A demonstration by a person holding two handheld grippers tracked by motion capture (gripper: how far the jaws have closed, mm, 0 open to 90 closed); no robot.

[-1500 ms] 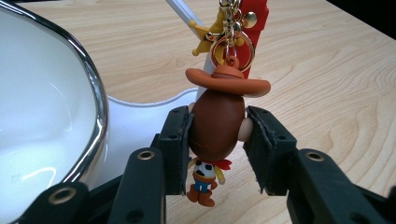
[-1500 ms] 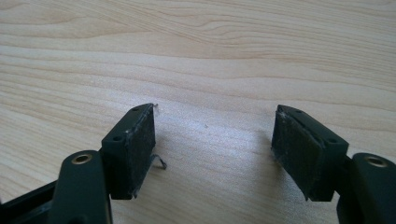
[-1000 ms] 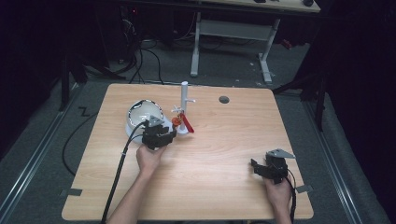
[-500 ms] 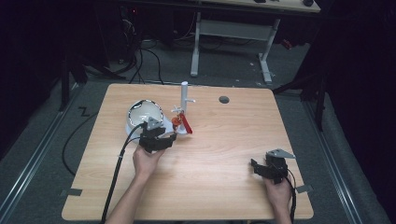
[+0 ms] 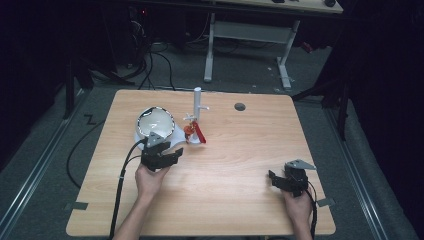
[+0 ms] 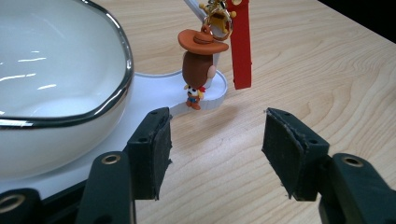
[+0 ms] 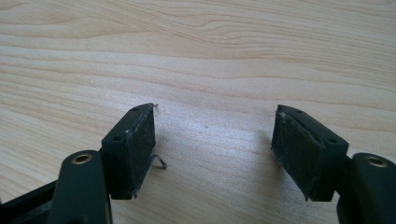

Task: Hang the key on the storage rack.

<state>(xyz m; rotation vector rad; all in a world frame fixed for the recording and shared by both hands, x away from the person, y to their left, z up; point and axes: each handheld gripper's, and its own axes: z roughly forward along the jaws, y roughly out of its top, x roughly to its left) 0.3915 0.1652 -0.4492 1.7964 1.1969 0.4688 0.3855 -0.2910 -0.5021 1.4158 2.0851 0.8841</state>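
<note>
A small figure keychain with an orange hat (image 6: pixel 201 60) and a red strap (image 6: pixel 240 46) hangs from a peg of the white stand (image 5: pixel 197 107), its feet just over the stand's base (image 6: pixel 154 91). In the high view the keychain (image 5: pixel 192 131) hangs right of the white bowl (image 5: pixel 155 122). My left gripper (image 5: pixel 169 150) sits just in front of bowl and stand. Its jaws have just been opening, and the left gripper (image 6: pixel 215 126) is open with only bare table between the pads. My right gripper (image 5: pixel 274 181) rests near the front right, and the right gripper (image 7: pixel 215 126) is open over bare wood.
The bowl (image 6: pixel 56 70) has a silver rim and stands on the stand's white base plate. A round dark grommet (image 5: pixel 240 106) lies in the tabletop (image 5: pixel 235 160) at the back right. Beyond the table stands a white desk frame (image 5: pixel 250 35) on a dark floor with cables.
The left gripper has drawn back from the stand toward the person and its jaws have spread apart. The keychain stays hanging on the stand. The right gripper has not moved.
</note>
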